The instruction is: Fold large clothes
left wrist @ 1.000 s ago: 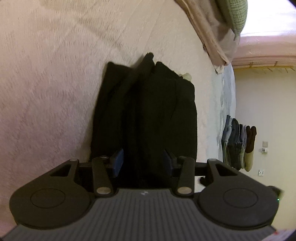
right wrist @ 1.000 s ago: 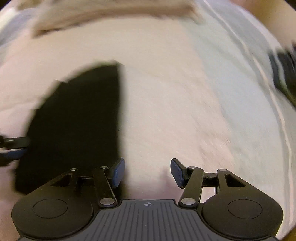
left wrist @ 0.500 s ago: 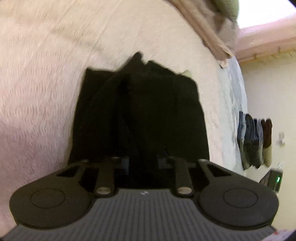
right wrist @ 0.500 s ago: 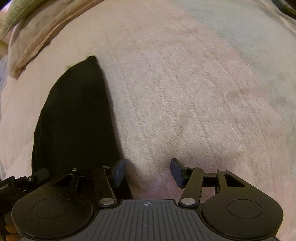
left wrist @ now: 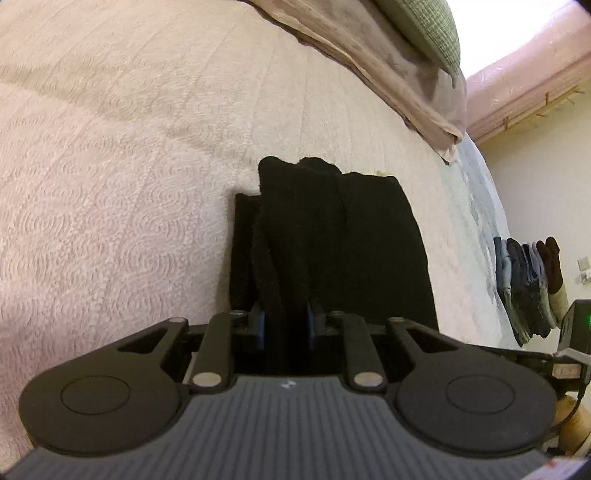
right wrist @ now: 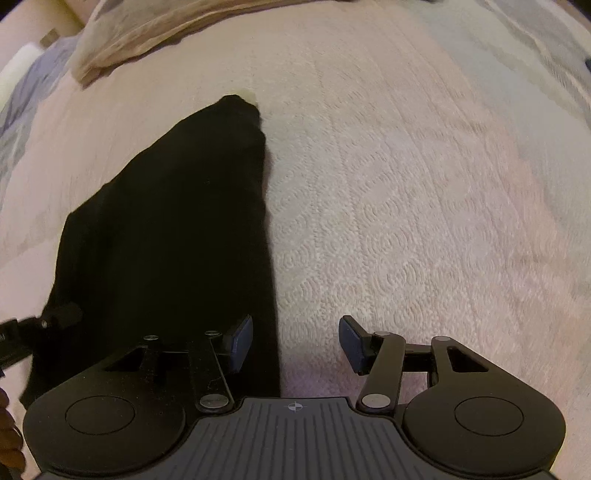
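Pale textured bedspread (left wrist: 129, 184) underneath; tan blanket (left wrist: 388, 62) and green pillow (left wrist: 424, 26) far right; folded clothes stack (left wrist: 528, 280) near right edge.

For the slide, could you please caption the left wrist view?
Left gripper pinches the near edge of a folded black garment on the quilted bedspread.

The near end of the folded black knit garment (left wrist: 332, 236) is hidden behind the left gripper (left wrist: 284, 328), so its hem cannot be read. From the right wrist, its lower left corner (right wrist: 159, 236) runs under the gripper body. The row of folded clothes (left wrist: 528, 280) at the bed's edge is too small to sort. A device with a green light (left wrist: 576, 328) is cut off by the frame.
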The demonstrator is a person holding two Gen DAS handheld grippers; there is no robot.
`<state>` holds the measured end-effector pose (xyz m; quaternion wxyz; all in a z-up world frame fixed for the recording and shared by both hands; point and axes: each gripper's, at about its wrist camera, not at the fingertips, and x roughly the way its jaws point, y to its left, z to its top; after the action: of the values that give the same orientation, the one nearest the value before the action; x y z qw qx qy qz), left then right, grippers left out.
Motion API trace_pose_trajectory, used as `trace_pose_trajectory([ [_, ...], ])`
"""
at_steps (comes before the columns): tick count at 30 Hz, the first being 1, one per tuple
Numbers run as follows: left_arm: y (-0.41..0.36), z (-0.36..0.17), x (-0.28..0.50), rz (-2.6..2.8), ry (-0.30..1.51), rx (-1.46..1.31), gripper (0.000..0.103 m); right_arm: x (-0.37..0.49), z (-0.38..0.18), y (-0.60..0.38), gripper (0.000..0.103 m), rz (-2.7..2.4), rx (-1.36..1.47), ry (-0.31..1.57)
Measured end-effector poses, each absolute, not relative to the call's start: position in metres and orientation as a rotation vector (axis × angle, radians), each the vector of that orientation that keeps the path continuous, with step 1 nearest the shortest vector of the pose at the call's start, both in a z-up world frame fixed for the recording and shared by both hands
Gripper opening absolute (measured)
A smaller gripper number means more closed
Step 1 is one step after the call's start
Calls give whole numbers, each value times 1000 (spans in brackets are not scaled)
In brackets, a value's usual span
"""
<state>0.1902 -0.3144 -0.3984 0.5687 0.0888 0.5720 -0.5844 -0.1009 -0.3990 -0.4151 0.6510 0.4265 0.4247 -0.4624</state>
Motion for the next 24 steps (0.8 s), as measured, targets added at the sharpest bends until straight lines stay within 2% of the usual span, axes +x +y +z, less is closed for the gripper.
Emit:
trace_pose_trajectory([
  [3,-316,-415,195,-1385,1346,223,20,-98,-425,-395,51,-1063,963,941],
  [5,-317,-420,204,-1370,1409,173,20,-101,-420,-396,51,-1069,974,926],
  [9,-306,-389,206,-1374,1370,192,18,-119,-398,-385,51,-1076,993,841],
  [15,-271,-350,208,-1411,1414,166,23,-141,-377,-350,51,-1091,1096,739],
  [22,-253,-334,171,-1575,1247,372,24,-140,-381,-326,51,-1016,1073,771],
  [24,-254,-345,163,-1562,1203,433,20,-136,-391,-325,51,-995,1061,776],
])
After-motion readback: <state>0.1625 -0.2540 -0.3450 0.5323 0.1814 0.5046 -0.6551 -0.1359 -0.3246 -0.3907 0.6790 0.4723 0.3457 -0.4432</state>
